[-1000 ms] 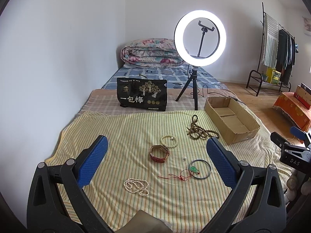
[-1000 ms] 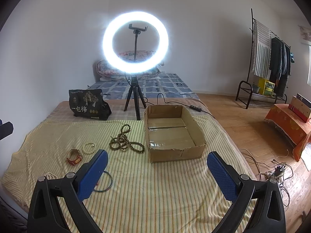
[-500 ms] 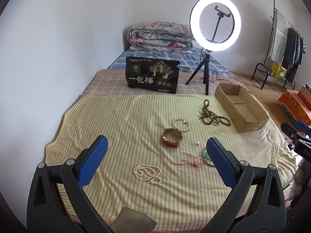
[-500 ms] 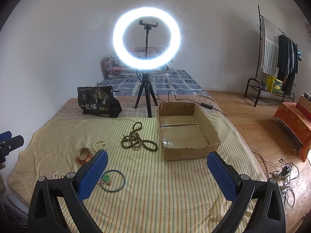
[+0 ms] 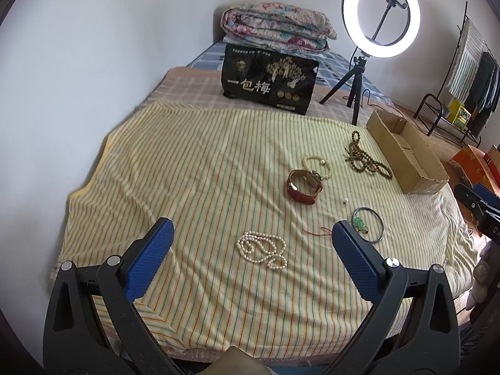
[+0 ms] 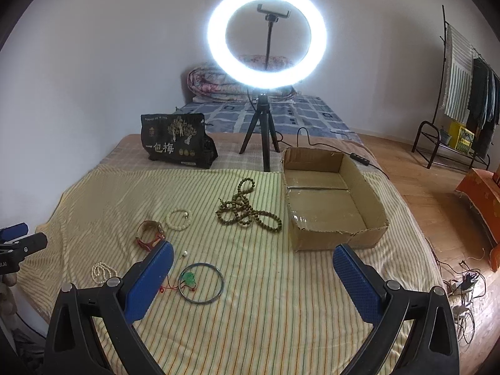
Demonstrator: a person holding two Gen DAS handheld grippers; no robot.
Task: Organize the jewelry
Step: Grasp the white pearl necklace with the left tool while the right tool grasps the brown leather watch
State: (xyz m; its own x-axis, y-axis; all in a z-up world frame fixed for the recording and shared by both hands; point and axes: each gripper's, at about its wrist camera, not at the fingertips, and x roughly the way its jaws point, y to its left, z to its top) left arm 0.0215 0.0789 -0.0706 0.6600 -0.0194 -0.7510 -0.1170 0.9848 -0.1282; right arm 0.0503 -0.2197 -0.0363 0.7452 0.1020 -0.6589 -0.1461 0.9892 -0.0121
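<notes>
Jewelry lies spread on a striped yellow cloth (image 5: 193,168). A white pearl necklace (image 5: 262,249) rests nearest my left gripper (image 5: 251,240), which is open and empty above it. Beyond lie a red-strap watch (image 5: 303,185), a pale bead bracelet (image 5: 316,163), a long strand of brown beads (image 6: 247,211) and a dark bangle (image 6: 201,282) with a green pendant (image 6: 188,279) on red cord. An empty cardboard box (image 6: 328,200) stands at the right. My right gripper (image 6: 251,267) is open, holding nothing, near the bangle.
A ring light on a tripod (image 6: 267,47) and a black printed bag (image 6: 176,143) stand behind the cloth. A folded quilt (image 5: 275,28) lies at the far wall. A clothes rack (image 6: 462,93) and floor cables (image 6: 465,284) are at the right.
Both grippers have risen and tilted down toward the cloth. The left view has swung left, bringing the pearl necklace between its fingers. No jewelry has moved.
</notes>
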